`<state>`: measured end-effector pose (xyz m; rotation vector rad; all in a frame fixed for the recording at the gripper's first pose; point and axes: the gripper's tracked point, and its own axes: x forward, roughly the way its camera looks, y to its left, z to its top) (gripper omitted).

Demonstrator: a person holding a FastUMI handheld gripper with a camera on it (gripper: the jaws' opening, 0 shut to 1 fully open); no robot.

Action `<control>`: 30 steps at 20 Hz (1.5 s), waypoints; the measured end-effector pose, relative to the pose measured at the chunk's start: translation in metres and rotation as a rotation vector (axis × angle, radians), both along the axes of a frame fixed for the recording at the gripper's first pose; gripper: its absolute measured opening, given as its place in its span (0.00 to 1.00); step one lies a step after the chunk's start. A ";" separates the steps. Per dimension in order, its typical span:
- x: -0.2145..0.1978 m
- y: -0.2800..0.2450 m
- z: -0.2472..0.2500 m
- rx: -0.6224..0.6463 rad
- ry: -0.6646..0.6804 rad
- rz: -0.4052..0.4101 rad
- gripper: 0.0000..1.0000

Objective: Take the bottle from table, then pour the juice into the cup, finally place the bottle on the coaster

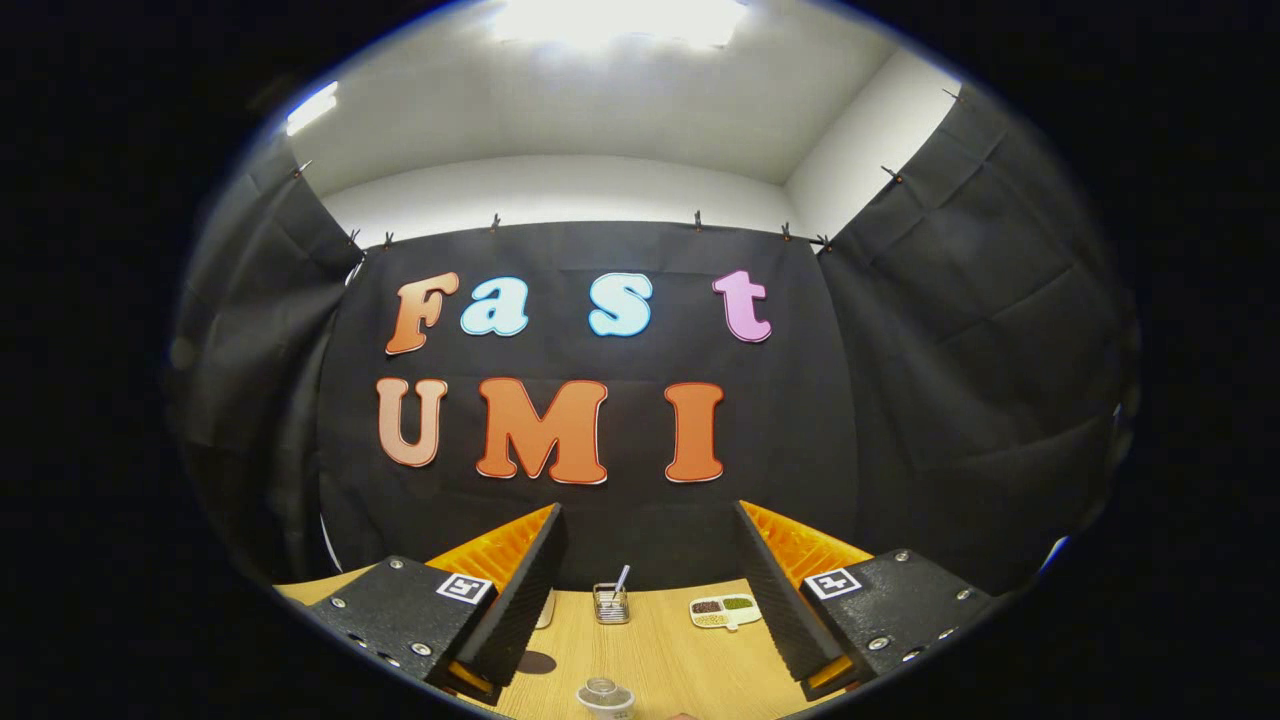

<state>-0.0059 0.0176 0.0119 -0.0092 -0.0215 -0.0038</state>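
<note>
wooden table (660, 650); gripper (650, 600) gapes wide, cup (604, 695) between its fingers.

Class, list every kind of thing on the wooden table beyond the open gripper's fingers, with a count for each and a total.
Clear cup: 1
Dark round coaster: 1
Small wire basket: 1
Divided snack tray: 1
Total: 4
Gripper: open, holding nothing.

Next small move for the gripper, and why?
Probably tip the hand-held gripper down toward the table to find the bottle. Its fingers stand wide open on nothing, aimed level at the booth wall. Between them lie a clear cup, a dark coaster, a small rack and a sectioned dish.
</note>
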 end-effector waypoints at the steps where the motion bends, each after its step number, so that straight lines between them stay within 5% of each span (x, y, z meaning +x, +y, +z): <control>1: 0.000 0.002 0.001 -0.003 -0.002 0.002 0.98; 15: -0.019 0.024 -0.067 0.080 0.073 0.077 0.98; 21: -0.029 0.036 -0.139 0.095 0.171 0.128 0.97; 30: -0.035 0.034 -0.247 0.022 0.300 0.076 0.98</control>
